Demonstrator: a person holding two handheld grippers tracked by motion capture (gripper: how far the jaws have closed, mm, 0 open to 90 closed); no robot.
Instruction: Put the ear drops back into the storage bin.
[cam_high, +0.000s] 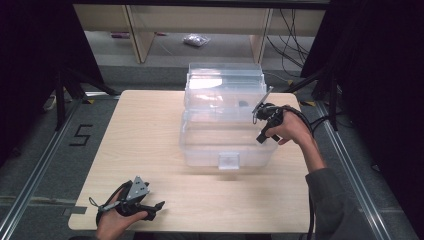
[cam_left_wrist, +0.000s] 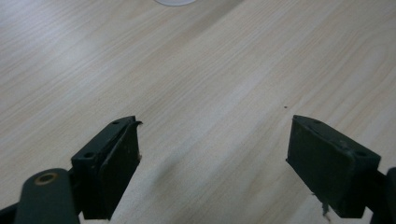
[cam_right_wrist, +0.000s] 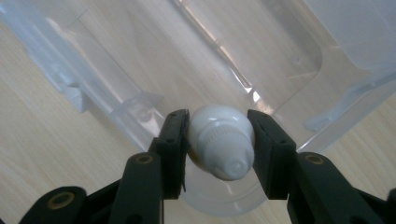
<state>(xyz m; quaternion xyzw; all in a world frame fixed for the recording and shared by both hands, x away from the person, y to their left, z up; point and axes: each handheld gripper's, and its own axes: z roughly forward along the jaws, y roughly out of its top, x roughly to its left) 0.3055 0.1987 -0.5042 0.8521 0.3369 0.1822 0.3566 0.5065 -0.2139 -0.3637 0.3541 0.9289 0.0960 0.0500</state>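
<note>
Rounded glossy white bottle (cam_right_wrist: 219, 147) pinched by right hand-held gripper (cam_right_wrist: 219, 154) over clear plastic box (cam_right_wrist: 140, 56)

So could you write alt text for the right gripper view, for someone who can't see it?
The right gripper has its two black jaws shut on a small white bottle with a ribbed cap, held above an open clear plastic box. The pale wooden table shows beneath and through the box.

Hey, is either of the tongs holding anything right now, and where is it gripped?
The right tongs hold a small white bottle, clamped across its sides near the capped end, over the clear plastic box. The left tongs are open, holding nothing.
</note>
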